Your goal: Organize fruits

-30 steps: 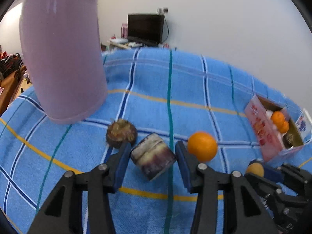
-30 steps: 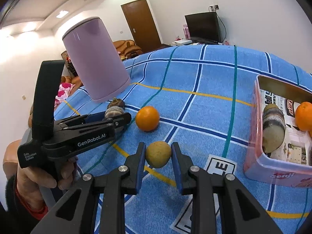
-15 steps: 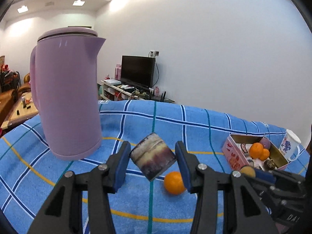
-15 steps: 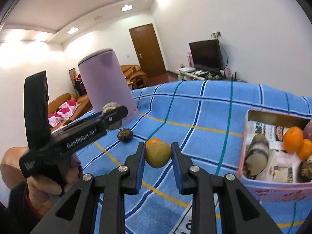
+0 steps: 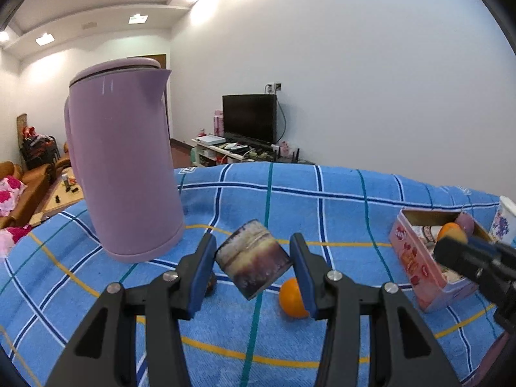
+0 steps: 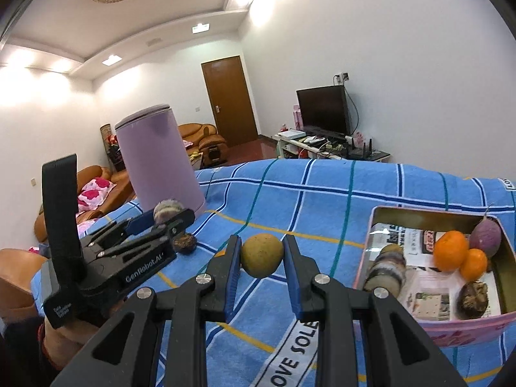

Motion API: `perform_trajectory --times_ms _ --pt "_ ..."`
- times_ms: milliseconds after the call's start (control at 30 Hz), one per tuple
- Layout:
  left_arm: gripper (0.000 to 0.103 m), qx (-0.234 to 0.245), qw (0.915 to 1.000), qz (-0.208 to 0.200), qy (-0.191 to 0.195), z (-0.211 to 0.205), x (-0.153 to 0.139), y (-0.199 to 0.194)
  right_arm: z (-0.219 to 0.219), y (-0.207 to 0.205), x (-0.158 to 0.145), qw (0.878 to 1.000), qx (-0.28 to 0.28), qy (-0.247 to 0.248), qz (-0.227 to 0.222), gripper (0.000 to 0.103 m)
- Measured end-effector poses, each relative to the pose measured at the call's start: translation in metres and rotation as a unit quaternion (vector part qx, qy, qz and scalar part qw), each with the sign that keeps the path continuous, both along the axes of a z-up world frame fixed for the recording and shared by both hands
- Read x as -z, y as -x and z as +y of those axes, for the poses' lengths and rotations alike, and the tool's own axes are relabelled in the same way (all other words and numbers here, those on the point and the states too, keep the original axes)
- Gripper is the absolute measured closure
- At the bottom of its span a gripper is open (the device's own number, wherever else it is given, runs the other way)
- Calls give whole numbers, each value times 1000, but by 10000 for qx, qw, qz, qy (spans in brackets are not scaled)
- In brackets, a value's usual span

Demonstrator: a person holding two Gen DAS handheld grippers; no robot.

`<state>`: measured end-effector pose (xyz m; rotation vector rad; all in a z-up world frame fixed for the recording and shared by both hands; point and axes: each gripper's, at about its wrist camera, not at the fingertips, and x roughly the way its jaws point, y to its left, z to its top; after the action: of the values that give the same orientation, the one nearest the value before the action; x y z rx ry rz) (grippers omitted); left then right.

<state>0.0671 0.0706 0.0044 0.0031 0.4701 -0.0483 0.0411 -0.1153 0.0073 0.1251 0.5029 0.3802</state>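
My left gripper [image 5: 253,262] is shut on a brown and purple cut chunk of fruit [image 5: 253,262] and holds it above the blue checked cloth [image 5: 322,206]. My right gripper [image 6: 262,254] is shut on a round yellow-brown fruit [image 6: 262,254], also lifted. A pink tin box [image 6: 464,330] at the right holds two oranges [image 6: 450,251], a purple fruit [image 6: 487,237], a striped chunk [image 6: 387,269] and a dark round fruit [image 6: 472,300]. One orange [image 5: 290,297] and a dark round fruit [image 6: 184,242] lie on the cloth. The left gripper also shows in the right wrist view [image 6: 171,214].
A tall lilac kettle [image 5: 124,164] stands on the cloth at the left. A floral mug [image 5: 505,217] stands behind the pink box [image 5: 419,258]. Sofas, a television and a door are in the room beyond.
Both grippers have lifted their fruit off the cloth and risen. The view now looks level across the table, and the pink box is nearer the right gripper.
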Motion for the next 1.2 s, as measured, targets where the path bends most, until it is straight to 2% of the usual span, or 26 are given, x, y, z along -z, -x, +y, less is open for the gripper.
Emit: perform_trajectory --times_ms 167,433,700,933,1200 --pt "54 40 10000 -32 -44 -14 -6 8 -7 3 -7 9998 103 63 -157 75" --pt "54 185 9998 -93 -53 -39 -16 13 -31 6 -14 9993 273 -99 -219 75" --pt "54 413 9991 -108 -3 -65 -21 17 -52 13 -12 9987 427 110 -256 75" --pt "54 583 9982 -99 -83 -90 -22 18 -77 18 -16 9977 604 80 -312 75" --pt "54 827 9964 -179 -85 -117 -29 18 -125 21 -24 9924 1141 98 -460 75"
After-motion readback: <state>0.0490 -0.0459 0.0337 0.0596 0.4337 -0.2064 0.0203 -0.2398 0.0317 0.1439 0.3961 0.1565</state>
